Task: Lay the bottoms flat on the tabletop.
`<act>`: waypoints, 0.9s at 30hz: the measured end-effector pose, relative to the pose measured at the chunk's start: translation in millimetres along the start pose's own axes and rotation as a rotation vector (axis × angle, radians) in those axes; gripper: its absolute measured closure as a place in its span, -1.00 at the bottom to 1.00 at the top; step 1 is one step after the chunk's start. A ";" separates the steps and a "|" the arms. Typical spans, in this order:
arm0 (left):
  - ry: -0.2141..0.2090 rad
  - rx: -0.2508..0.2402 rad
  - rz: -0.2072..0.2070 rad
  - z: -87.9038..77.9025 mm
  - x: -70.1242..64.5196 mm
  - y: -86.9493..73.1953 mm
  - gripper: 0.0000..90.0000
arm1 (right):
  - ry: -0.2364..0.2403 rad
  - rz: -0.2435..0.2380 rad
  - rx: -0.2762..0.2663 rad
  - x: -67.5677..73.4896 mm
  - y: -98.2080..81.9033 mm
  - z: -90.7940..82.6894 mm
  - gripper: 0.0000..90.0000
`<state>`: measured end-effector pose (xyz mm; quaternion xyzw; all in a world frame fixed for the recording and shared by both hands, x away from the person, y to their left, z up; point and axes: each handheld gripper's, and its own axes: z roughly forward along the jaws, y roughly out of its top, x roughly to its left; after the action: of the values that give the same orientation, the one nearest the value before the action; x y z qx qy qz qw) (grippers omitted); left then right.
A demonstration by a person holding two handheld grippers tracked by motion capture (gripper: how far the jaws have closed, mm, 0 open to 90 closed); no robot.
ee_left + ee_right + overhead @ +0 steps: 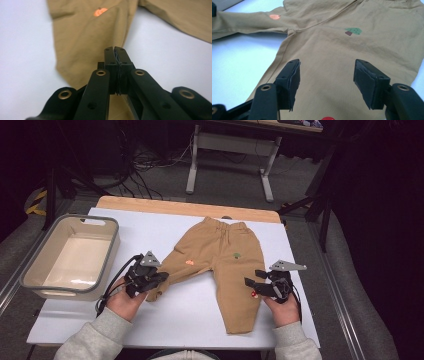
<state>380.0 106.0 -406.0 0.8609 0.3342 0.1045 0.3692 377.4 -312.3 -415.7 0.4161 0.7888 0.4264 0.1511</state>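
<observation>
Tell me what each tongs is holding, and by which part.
Left tongs: shut at the trousers' leg hem; a pinch of cloth cannot be confirmed. Right tongs: open over the other leg, holding nothing.

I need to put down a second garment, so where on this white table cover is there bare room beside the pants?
Bare white cover lies between the two pant legs and along the near edge, and a strip between the bin and the pants. The right margin beyond the right gripper is narrow. The leg ends by the left gripper are crowded.
</observation>
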 end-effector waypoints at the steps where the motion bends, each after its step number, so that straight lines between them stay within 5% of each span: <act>1: 0.003 0.024 -0.018 4.7 8.4 -1.8 0.98 | 0.001 0.000 0.002 -0.1 -0.1 0.3 -0.13; 10: 0.039 0.116 -0.006 25.0 12.7 -7.3 0.82 | 0.004 0.000 0.003 0.3 -0.5 0.8 -0.14; 13: 0.043 0.102 -0.003 22.8 10.0 -7.4 0.68 | 0.006 -0.002 0.002 0.7 -0.4 0.7 -0.14; 16: 0.066 0.037 0.033 11.3 3.0 -5.0 0.59 | 0.006 -0.007 -0.001 1.2 -0.1 0.1 -0.14; 21: -0.008 -0.029 0.098 1.3 -18.4 -0.2 0.64 | 0.007 -0.006 -0.003 0.5 -0.2 -0.7 -0.14; 27: -0.143 -0.013 0.143 3.6 -45.2 2.2 0.79 | 0.009 -0.008 -0.004 1.3 0.1 -1.0 -0.14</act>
<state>348.5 73.3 -403.9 0.8854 0.2441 0.0707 0.3892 376.0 -311.8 -414.9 0.4108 0.7902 0.4292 0.1502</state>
